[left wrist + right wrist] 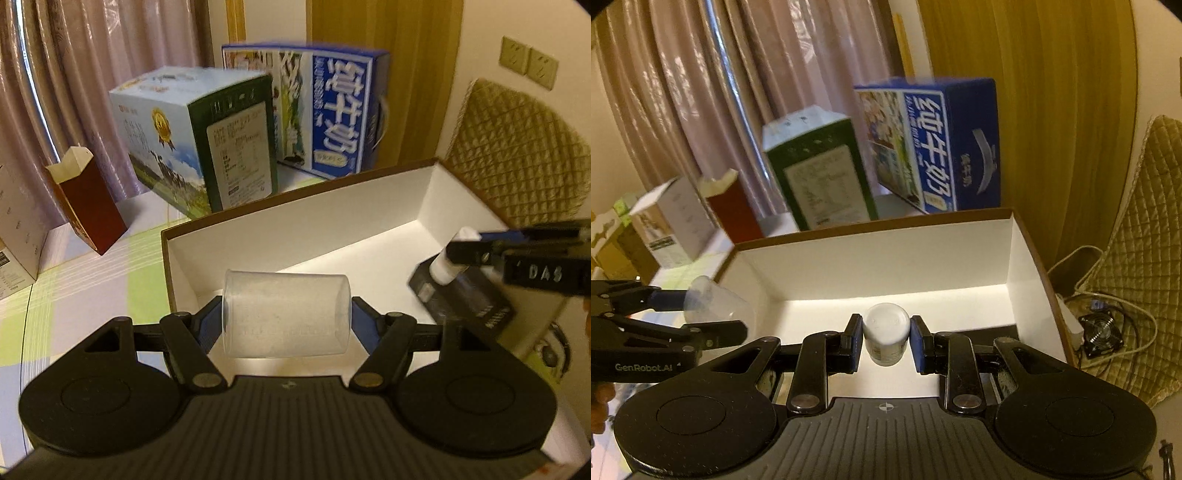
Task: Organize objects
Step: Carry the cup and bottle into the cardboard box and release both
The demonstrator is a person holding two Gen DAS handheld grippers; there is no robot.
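— Frosted plastic, that cup (286,314)?
— Yes, a cloudy cylinder lying sideways, pinched end to end by the left gripper (287,320) over the near-left corner of the white-lined cardboard box (295,225).
— And the right gripper (885,341)?
— Clamped on a smooth white bottle (886,338), cap forward, above the box floor beside a flat black packet (465,299).

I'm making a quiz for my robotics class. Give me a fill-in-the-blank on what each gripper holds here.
1. The left gripper is shut on a clear plastic ____.
2. The right gripper is shut on a small ____ bottle.
3. Both hover over an open box whose inside is ____.
4. Behind it stands a tall ____ milk carton.

Missing words: cup; white; white; blue
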